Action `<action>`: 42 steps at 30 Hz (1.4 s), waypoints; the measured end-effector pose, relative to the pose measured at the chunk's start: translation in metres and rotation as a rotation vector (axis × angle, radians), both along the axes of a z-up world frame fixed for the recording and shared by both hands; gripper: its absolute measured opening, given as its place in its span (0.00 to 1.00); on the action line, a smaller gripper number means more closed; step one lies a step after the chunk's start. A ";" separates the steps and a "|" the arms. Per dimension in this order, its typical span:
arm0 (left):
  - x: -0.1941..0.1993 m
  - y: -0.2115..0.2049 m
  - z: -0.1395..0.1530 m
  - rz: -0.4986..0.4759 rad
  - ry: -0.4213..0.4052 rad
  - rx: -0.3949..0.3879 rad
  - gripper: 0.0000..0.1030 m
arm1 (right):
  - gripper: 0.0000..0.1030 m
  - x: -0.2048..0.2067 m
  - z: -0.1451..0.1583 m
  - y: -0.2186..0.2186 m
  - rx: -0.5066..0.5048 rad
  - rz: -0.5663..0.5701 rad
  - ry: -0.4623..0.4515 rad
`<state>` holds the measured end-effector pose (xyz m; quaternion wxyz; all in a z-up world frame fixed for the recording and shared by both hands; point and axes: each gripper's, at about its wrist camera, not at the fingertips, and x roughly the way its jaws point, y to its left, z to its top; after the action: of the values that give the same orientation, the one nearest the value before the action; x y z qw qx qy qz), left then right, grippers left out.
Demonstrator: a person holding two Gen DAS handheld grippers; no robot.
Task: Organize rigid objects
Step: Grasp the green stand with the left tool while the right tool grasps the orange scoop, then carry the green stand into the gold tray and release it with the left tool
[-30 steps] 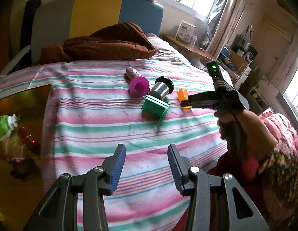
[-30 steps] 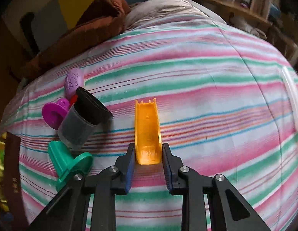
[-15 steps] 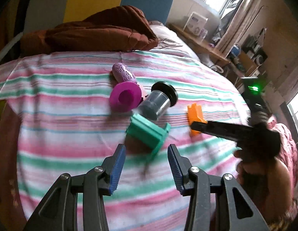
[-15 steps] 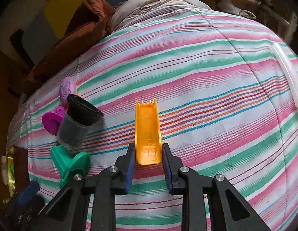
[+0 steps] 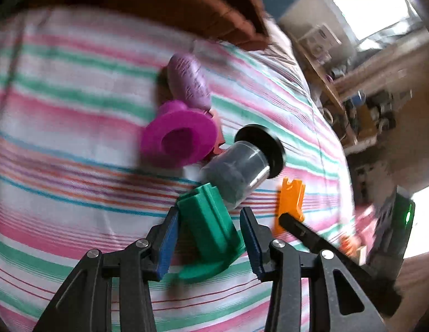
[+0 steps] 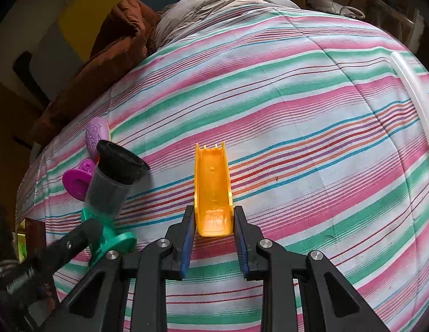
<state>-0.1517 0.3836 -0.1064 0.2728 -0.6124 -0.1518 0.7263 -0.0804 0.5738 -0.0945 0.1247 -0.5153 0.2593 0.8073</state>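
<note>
Left gripper (image 5: 207, 238) straddling the green plastic mould piece (image 5: 207, 225); jaws closing, no clear pad contact yet.

In the left wrist view the green piece is seen at lower centre of the frame, directly between the blue pads, its long axis running from the flange at the bottom up toward the grey tub with black lid (image 5: 242, 168), which leans on its far end. The left pad appears to lie close beside the piece, and a gap is visible at the right pad. The right gripper (image 6: 213, 235) is clamped on the near end of the orange channel piece (image 6: 213, 191), whose long axis points straight up the frame along the striped bedspread (image 6: 311, 138). The green piece is judged nearer the left hand.
</note>
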 end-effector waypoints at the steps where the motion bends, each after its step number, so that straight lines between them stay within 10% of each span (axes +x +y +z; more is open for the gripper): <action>1: -0.001 -0.001 -0.002 0.011 -0.013 0.008 0.38 | 0.26 0.000 0.000 0.000 -0.001 -0.001 0.000; 26: 0.101 -0.053 0.026 -0.206 0.446 -0.116 0.31 | 0.26 0.007 0.003 0.004 0.004 0.000 0.002; 42: 0.136 -0.049 0.036 -0.284 0.534 -0.164 0.37 | 0.27 0.011 0.004 0.005 0.009 0.001 -0.003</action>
<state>-0.0157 0.3346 -0.0704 0.3513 -0.4352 0.0715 0.8259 -0.0690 0.5785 -0.0906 0.1270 -0.5160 0.2549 0.8078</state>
